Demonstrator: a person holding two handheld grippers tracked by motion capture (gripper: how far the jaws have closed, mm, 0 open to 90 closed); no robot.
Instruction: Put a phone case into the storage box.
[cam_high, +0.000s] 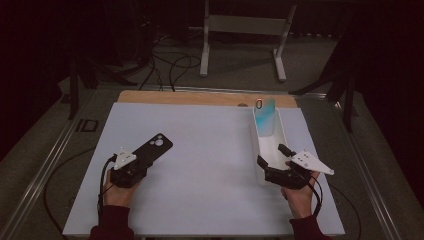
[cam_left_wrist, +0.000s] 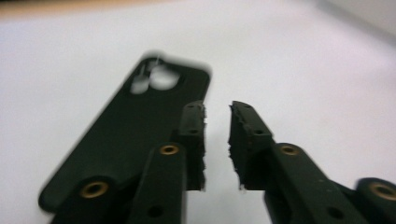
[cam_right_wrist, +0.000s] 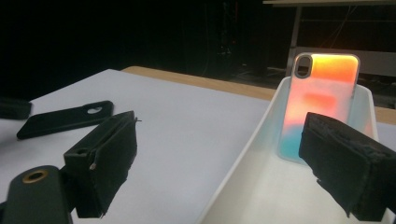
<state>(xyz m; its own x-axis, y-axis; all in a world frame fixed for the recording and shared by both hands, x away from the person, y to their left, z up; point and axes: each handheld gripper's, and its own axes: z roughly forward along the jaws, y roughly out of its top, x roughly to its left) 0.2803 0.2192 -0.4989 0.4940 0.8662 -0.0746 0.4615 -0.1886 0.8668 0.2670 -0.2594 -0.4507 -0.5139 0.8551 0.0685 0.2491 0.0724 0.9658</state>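
Black phone case (cam_left_wrist: 133, 135), flat, oblong, rounded corners, camera cutout

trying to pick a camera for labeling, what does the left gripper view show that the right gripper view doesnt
Left gripper view: the left gripper, its jaws slightly apart with nothing between them, right beside the black phone case.
Right gripper view: the right gripper, jaws wide, astride the white tray wall, and the iridescent phone case leaning inside.
Both: the black case and the white table.

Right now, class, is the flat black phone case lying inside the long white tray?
No, the black phone case lies on the white table, well apart from the white tray.
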